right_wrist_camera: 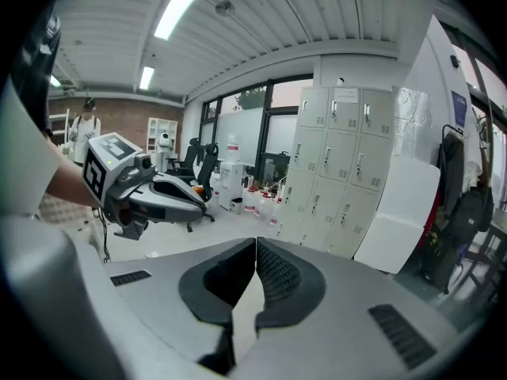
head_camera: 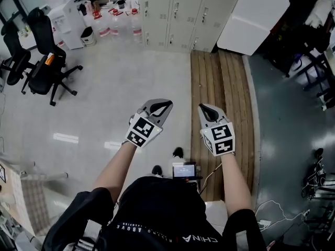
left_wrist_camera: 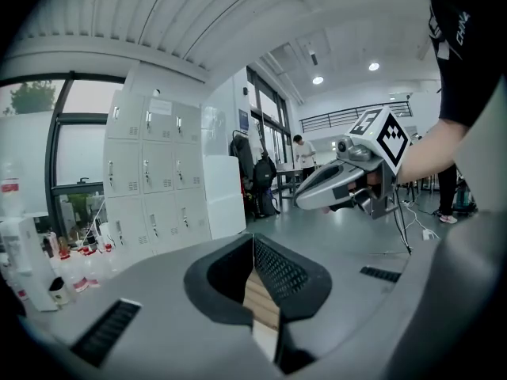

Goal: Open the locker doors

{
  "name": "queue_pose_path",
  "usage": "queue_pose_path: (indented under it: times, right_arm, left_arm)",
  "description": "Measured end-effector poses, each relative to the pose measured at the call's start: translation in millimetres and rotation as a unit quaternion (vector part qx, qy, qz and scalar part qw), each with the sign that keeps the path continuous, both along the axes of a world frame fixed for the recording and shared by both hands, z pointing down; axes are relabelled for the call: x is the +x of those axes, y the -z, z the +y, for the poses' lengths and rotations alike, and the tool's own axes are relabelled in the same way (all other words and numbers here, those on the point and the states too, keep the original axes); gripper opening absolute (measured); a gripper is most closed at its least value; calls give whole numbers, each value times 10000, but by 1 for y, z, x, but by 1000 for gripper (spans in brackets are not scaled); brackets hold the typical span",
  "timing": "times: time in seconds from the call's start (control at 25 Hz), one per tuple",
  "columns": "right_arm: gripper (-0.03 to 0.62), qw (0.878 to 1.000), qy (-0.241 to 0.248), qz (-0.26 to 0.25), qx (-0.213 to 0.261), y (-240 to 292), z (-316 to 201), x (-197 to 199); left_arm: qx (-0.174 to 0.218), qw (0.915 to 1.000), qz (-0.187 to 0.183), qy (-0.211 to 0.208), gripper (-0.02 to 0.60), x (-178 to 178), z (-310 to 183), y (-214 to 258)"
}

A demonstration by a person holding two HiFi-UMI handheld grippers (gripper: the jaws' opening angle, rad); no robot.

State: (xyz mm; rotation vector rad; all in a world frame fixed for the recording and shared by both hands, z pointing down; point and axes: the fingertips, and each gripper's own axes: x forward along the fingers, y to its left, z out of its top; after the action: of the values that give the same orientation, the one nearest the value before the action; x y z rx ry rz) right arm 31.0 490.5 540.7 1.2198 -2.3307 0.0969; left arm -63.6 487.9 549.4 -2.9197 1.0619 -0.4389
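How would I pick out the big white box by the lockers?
Find the bank of cream lockers across the floor. At its right end stands the white box: plain-faced with one seam, no handles or vents like the lockers.

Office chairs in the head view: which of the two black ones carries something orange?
The office chair nearer the lockers: an orange object lies on it. The other chair, at the picture's left edge, shows none.

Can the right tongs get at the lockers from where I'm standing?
Probably not yet: the right tongs hang shut well short of the lockers. The wooden strip leading there looks free, so walk closer.
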Motion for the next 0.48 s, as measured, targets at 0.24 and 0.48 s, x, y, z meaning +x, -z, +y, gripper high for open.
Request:
queue_pose_path:
  times: [0.24,0.48]
  right_arm:
    - [32,9995,254,155,45,-17,-86,5]
    - [32,9988,486,-39,44,-10,-197,27]
  left_arm:
    - [38,9990,-393,-221,20,29,-65,-28]
    - [-22,9987,-500,1,21,54,-171,-22]
